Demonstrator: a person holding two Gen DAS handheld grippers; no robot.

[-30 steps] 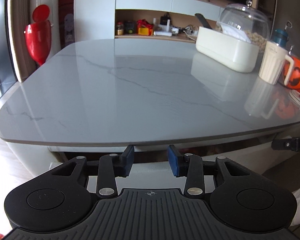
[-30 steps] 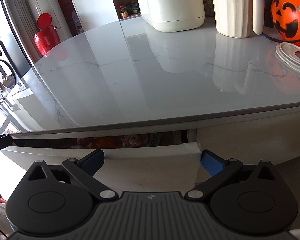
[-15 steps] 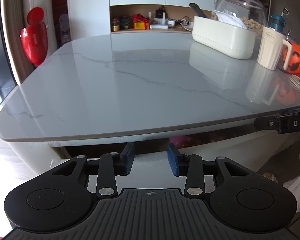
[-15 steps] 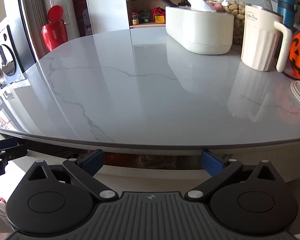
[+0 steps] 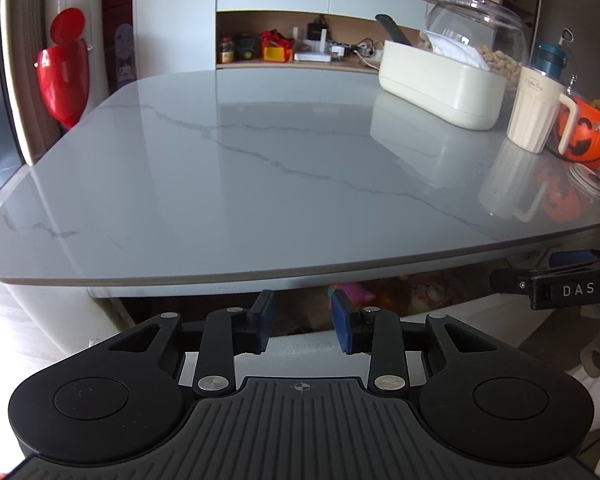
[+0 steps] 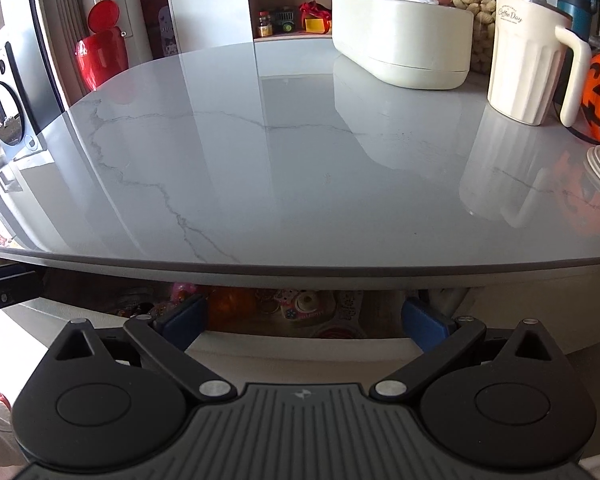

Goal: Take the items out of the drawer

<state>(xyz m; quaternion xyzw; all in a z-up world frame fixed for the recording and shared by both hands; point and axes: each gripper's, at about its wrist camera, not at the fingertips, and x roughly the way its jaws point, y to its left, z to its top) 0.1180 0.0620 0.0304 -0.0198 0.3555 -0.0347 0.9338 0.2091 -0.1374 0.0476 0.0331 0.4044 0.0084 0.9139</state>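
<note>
Hovering both grippers at the near edge of the table point(image 6: 300, 184), I had the drawer point(image 6: 300, 344) pulled partly out just under that edge, its long axis running left to right along it. Items point(image 6: 300, 304) lay inside in a jumble: something orange, small colourful bits, mostly in shadow, too small to name. They sat straight ahead and below my right gripper point(image 6: 304, 316), which was nearer and centred over the opening. Its jaws were spread wide, holding nothing, tips level with the drawer's front lip; whether they touched it I could not tell.

My left gripper point(image 5: 302, 322) was further left along the same edge, jaws only partly apart, empty, with a pink item point(image 5: 352, 292) just beyond its tips inside the drawer. The right gripper's body point(image 5: 560, 286) showed at the right of the left view, near but apart.

Judgement: nothing picked yet. The reach had to go forward and down under the overhang, so headroom looked tight; right side seemed the better pick.
</note>
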